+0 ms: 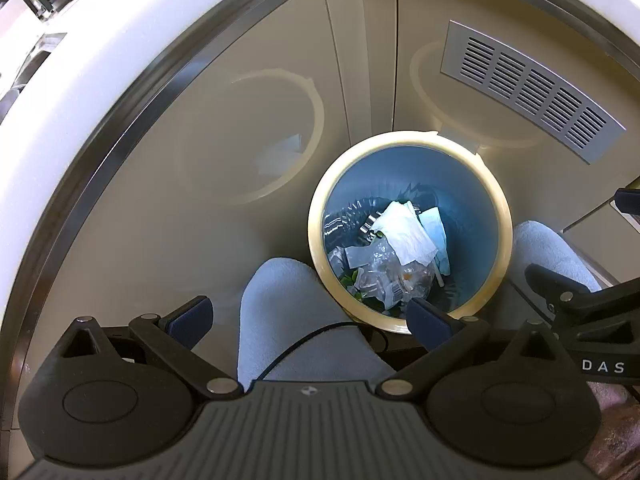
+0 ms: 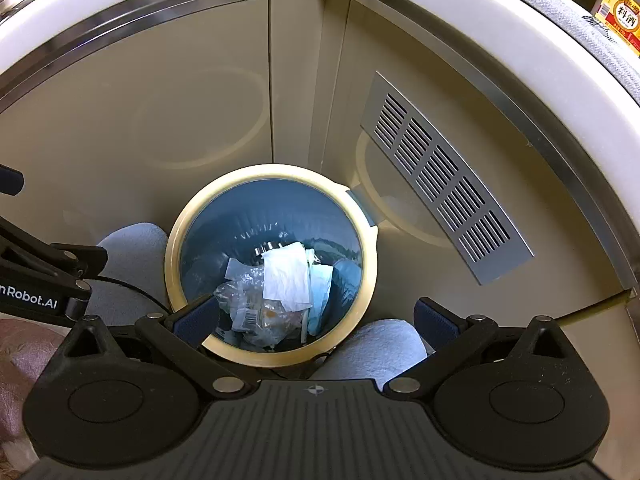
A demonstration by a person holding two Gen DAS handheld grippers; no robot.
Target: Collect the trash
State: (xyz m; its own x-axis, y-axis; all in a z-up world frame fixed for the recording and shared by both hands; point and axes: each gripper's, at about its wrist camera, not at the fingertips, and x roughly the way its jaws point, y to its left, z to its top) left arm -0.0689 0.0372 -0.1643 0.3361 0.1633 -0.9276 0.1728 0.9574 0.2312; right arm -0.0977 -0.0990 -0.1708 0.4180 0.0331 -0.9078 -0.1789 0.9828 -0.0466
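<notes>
The left gripper (image 1: 308, 318) is spread wide and holds nothing; its left pad sits at the lower left of the left wrist view, and its right pad overlaps the near rim of the bin (image 1: 408, 322) at lower centre. The right gripper (image 2: 316, 318) is likewise spread and empty; in the right wrist view its left pad overlaps the near rim at lower left of the bin (image 2: 180, 236), and its right pad lies at lower right, clear of the rim. Both grippers look steeply down. The bin, round with a cream rim and a blue liner, stands on the floor against the cabinet corner, with a vent (image 1: 528, 88) on the panel to its upper right. Its mouth opens straight up toward both cameras. The trash (image 1: 400, 252) lies deep at the bottom: a white tissue on top, crumpled clear plastic (image 2: 256, 308) nearer the cameras, and a pale blue piece to the right. A knee (image 1: 288, 312) sits on either side of the bin. The controlling relation is that the trash lies ahead of and below both grippers, down the bin axis. By judgement, neither gripper is clearly nearer; the bin sits right of centre for the left gripper and left of centre for the right.
</notes>
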